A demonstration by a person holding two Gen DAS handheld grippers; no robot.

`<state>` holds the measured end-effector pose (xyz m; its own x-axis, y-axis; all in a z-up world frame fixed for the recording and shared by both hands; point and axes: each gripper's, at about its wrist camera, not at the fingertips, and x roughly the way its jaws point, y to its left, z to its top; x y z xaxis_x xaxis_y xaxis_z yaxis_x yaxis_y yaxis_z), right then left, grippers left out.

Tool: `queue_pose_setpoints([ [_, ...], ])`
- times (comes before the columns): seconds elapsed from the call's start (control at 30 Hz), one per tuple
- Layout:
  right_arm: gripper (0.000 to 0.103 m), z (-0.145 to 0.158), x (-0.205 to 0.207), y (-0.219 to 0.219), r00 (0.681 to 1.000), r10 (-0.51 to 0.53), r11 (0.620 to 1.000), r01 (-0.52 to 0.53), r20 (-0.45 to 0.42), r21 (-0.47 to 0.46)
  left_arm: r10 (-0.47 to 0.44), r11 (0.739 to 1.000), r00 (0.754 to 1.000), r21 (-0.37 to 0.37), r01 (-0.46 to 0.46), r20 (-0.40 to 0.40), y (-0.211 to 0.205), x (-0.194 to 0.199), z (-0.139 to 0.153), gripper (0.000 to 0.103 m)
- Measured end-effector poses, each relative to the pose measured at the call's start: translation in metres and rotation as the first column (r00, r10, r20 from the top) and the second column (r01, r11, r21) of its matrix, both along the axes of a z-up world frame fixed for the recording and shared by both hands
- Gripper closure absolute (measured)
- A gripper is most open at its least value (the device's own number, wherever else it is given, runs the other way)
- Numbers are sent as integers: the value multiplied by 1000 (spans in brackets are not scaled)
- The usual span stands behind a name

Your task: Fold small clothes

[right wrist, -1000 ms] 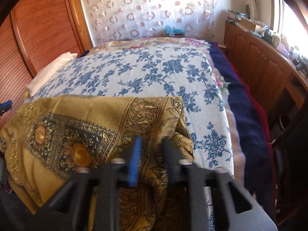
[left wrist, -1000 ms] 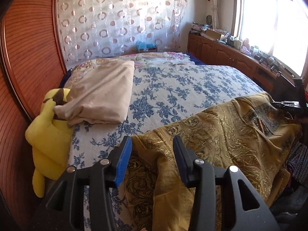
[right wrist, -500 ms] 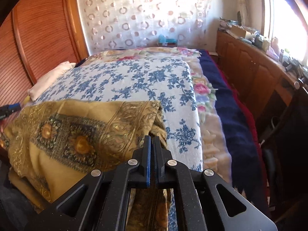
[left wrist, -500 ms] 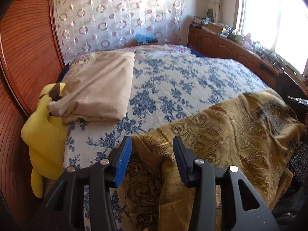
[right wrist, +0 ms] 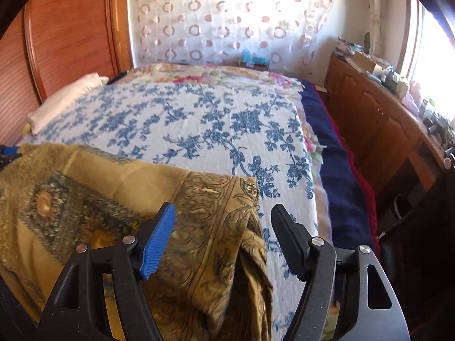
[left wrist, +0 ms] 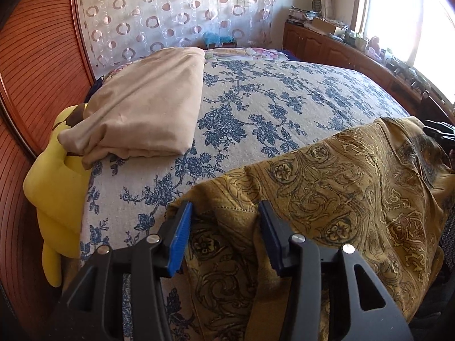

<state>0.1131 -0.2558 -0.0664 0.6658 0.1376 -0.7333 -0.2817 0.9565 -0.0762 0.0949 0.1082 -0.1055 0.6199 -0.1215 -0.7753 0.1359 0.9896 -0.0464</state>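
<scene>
Left wrist view: my left gripper (left wrist: pixel 224 227) has its jaws opening partway around a bunched corner of the gold patterned cloth (left wrist: pixel 341 187), which lies at the bed's (left wrist: pixel 270 99) near edge. My right gripper (right wrist: pixel 223 236) has its jaws opening wide, the cloth's other corner loose between them. Beyond, the blue-flowered bedspread lies open up to a folded beige blanket (left wrist: pixel 148 105).

Both wrist cameras looked steeply down from the bed's (left wrist: pixel 284 91) near edge, close above the gold cloth (left wrist: pixel 355 176); left faced its left side, right its right, sharing the floral bedspread (right wrist: pixel 199 119).
</scene>
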Motion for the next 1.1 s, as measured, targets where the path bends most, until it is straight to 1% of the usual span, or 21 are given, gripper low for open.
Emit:
queue_pose_setpoints([
  [0.17,27,-9,15,-5,1000,-17,1000,16,-26,-9,-2,1000,1000,-6,2,19,1,-1,-1,54],
  [0.3,26,-17,23,-11,998,-18,999,20,-68,26,0,1000,1000,-8,1,30,2,-1,-1,54],
  [0.4,26,-21,25,-12,996,-9,999,14,-94,46,-7,1000,1000,-1,7,22,1,0,0,54],
  [0.5,25,-22,24,-11,996,-9,999,13,-94,48,-21,1000,1000,15,21,8,0,1,2,54],
  [0.63,25,-23,25,-11,996,-9,999,13,-94,43,-29,999,1000,45,29,10,2,4,4,53],
  [0.77,25,-23,24,-11,996,-9,999,14,-93,44,-36,998,999,48,36,0,5,11,1,51],
  [0.93,25,-23,25,-11,996,-9,999,13,-93,44,-48,998,999,30,48,-8,11,18,0,46],
  [1.0,25,-23,25,-11,996,-9,999,13,-93,43,-46,999,999,9,46,-12,15,21,-1,44],
  [1.1,25,-23,24,-11,996,-9,999,13,-93,43,-40,999,999,-6,40,3,20,23,-4,40],
])
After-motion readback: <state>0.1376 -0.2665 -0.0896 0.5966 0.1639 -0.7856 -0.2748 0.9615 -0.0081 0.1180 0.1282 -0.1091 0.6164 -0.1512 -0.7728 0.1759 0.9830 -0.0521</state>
